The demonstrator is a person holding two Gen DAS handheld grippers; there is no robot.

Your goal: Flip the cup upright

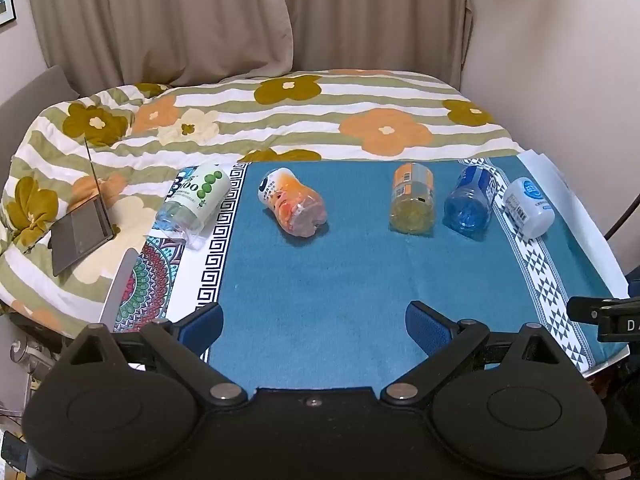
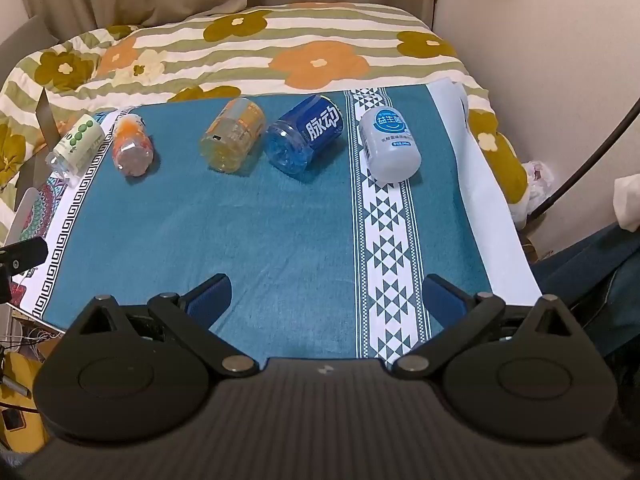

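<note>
Left wrist view: your left gripper (image 1: 314,326) is wide open, holding nothing.
Right wrist view: your right gripper (image 2: 326,300) is wide open too.
Cups: white cup (image 2: 390,145) and blue cup (image 2: 305,136) lie on their sides.

We're in a home here, a bedroom by the look of it: a bed (image 1: 360,92) under a striped quilt (image 1: 304,120) with big orange and olive flowers fills the far side, beige curtains (image 1: 180,20) hang behind it, and a laptop (image 1: 82,228) sits open on the covers at the left. A small counter (image 2: 280,220) dressed in a teal patterned cloth butts right against the bed's near edge.
</note>
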